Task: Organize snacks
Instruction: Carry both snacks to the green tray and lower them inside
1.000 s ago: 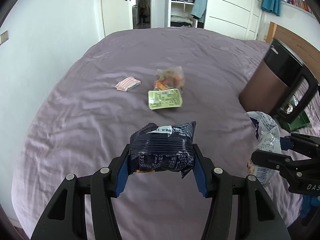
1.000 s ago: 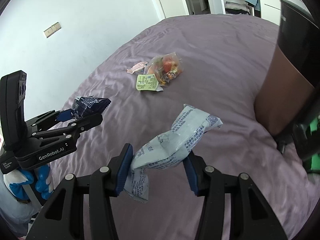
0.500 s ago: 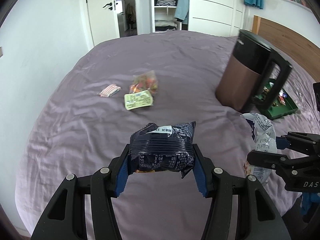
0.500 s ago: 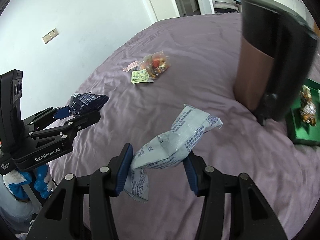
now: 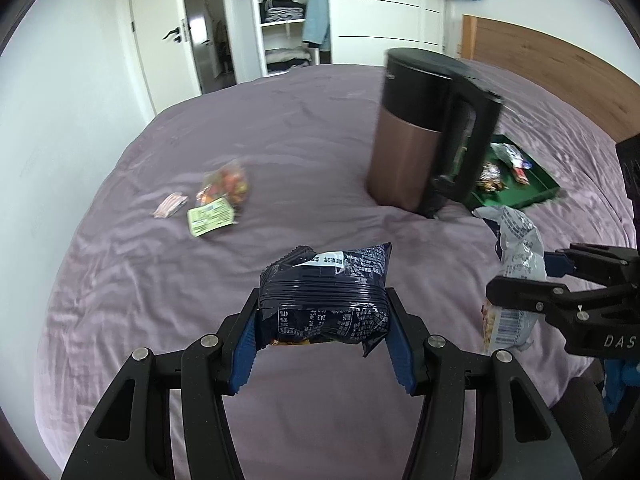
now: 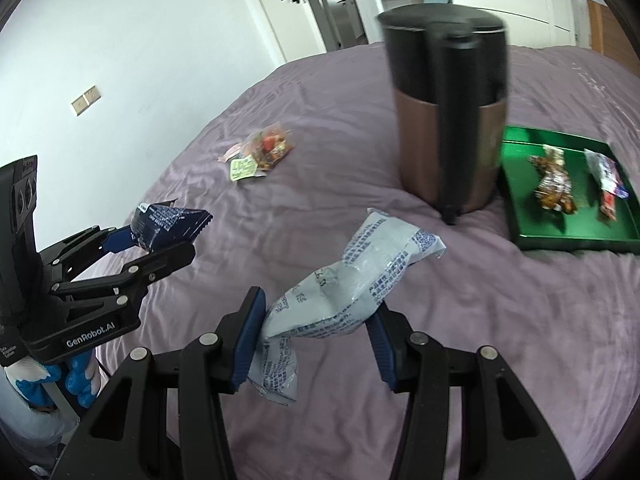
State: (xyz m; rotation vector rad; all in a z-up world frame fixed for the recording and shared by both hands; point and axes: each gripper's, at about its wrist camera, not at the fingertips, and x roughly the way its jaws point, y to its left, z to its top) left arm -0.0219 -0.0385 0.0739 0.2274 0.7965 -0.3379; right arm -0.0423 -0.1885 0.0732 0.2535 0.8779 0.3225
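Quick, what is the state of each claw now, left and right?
Left claw: closed on the dark packet.
Right claw: closed on the white packet.

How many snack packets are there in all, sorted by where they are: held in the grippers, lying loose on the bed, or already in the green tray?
Held in a hand-held gripper: 2, the dark blue packet and the pale blue-white packet.
Loose on the purple bed: 3, the pink packet, the green-labelled packet and the clear mixed-sweets bag.
In the green tray: 2, the brown packet and the red-and-white packet.
Total: 7
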